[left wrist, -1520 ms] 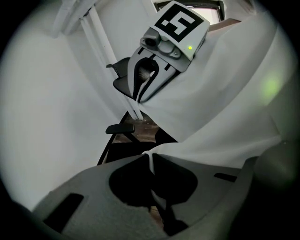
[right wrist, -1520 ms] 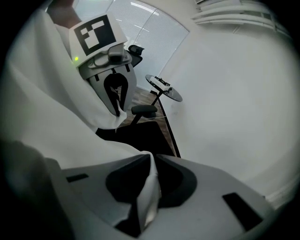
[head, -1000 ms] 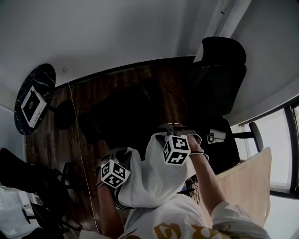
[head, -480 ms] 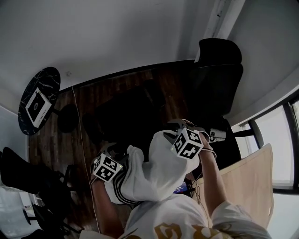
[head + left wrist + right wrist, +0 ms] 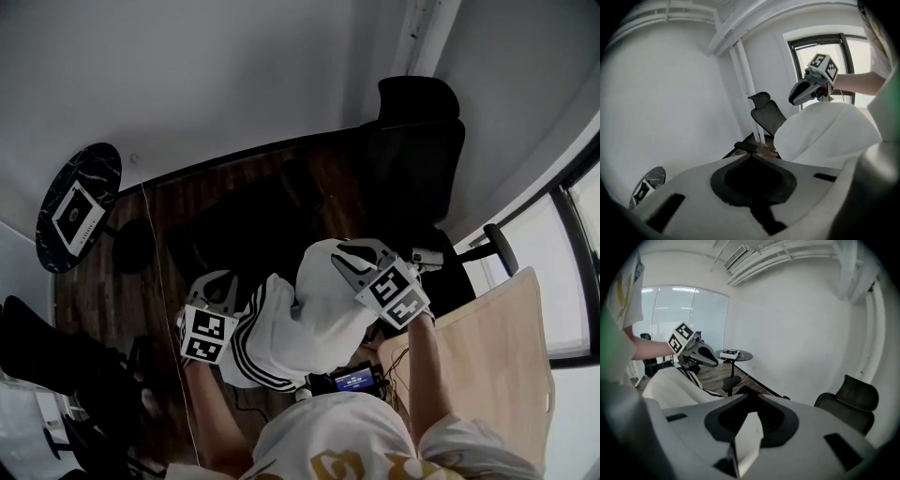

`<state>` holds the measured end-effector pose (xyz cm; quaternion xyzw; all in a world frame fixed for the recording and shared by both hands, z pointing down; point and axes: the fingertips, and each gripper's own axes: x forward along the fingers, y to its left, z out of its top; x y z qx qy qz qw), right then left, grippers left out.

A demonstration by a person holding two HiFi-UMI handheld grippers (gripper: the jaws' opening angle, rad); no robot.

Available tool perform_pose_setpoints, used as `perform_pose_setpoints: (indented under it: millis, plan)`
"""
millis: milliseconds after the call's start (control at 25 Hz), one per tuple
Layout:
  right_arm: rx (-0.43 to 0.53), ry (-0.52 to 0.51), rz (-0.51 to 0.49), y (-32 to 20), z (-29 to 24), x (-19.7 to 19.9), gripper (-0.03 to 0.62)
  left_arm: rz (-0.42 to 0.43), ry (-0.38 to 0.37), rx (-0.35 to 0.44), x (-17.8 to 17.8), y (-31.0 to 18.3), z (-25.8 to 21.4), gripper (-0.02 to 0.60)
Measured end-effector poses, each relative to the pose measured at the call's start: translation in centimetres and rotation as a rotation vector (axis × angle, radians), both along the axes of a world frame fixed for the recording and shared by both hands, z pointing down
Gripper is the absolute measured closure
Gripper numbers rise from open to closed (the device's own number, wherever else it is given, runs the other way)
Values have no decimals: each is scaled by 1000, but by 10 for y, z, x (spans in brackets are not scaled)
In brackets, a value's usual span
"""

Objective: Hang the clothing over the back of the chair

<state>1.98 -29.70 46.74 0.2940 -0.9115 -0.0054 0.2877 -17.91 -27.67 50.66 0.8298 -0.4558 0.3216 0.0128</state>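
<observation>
A white garment (image 5: 319, 309) with black stripes at its hem hangs bunched between my two grippers, above the floor. My right gripper (image 5: 341, 257) is at the garment's upper right. Its jaws are closing, with a fold of white cloth (image 5: 748, 437) between them. My left gripper (image 5: 221, 283) is shut at the garment's left edge. In the left gripper view its tips (image 5: 750, 155) meet with no cloth showing between them, and the garment (image 5: 825, 133) billows to their right. The black high-backed chair (image 5: 417, 141) stands beyond, against the wall, and its back is bare.
A round black side table (image 5: 75, 206) carrying a white box stands at the far left. A pale wooden desk (image 5: 487, 356) is close on the right by the window. Another dark chair (image 5: 47, 356) sits lower left. A small lit screen (image 5: 354, 379) hangs at my waist.
Both grippers have risen with the garment. The right one has swung out to the right, spreading the cloth wider. The striped hem now shows below.
</observation>
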Motion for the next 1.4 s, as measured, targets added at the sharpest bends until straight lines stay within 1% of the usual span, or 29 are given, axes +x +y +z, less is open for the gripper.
perform_pose_setpoints:
  millis: [80, 160, 240, 280, 400, 440, 480, 600, 640, 680, 760, 840, 920, 1000, 1080, 1160, 1240, 1320, 1400]
  plan:
    - [2, -94, 58, 15, -15, 5, 548, -53, 57, 43, -5, 15, -20, 560]
    - [-4, -197, 135, 28, -27, 12, 576, -100, 149, 73, -9, 33, -35, 560]
    - [-17, -288, 217, 40, -34, 18, 582, -131, 233, 94, -12, 54, -47, 560]
    - [-24, -327, 251, 47, -37, 20, 582, -143, 260, 102, -13, 65, -52, 561]
    - [-21, -401, 323, 70, -45, 24, 582, -164, 311, 124, -12, 93, -60, 561]
    - [-10, -410, 335, 78, -47, 24, 582, -165, 347, 135, -10, 102, -64, 561]
    - [1, -415, 338, 86, -48, 21, 582, -162, 411, 150, -7, 112, -70, 561]
    - [31, -416, 309, 111, -51, 5, 582, -161, 713, 202, 1, 136, -95, 561]
    - [52, -407, 303, 118, -53, -1, 582, -166, 762, 209, 3, 142, -99, 561]
    - [76, -400, 302, 125, -56, -6, 582, -169, 761, 208, 6, 146, -99, 561]
    - [102, -415, 300, 140, -63, -12, 582, -165, 683, 203, 15, 155, -94, 561]
    - [102, -437, 282, 155, -67, -17, 582, -151, 617, 208, 25, 164, -91, 561]
    - [119, -417, 275, 167, -67, -20, 582, -142, 565, 218, 32, 172, -88, 561]
    - [146, -385, 291, 179, -65, -18, 582, -136, 523, 232, 40, 179, -84, 561]
    - [161, -378, 313, 190, -63, -14, 582, -131, 526, 229, 48, 185, -82, 561]
    - [155, -390, 331, 200, -60, -9, 582, -129, 546, 218, 55, 190, -80, 561]
    - [145, -405, 350, 208, -57, -5, 582, -134, 546, 218, 60, 193, -79, 561]
    - [149, -403, 366, 214, -55, -3, 582, -144, 527, 226, 62, 195, -77, 561]
    - [158, -393, 372, 219, -53, -1, 583, -156, 492, 236, 61, 198, -74, 561]
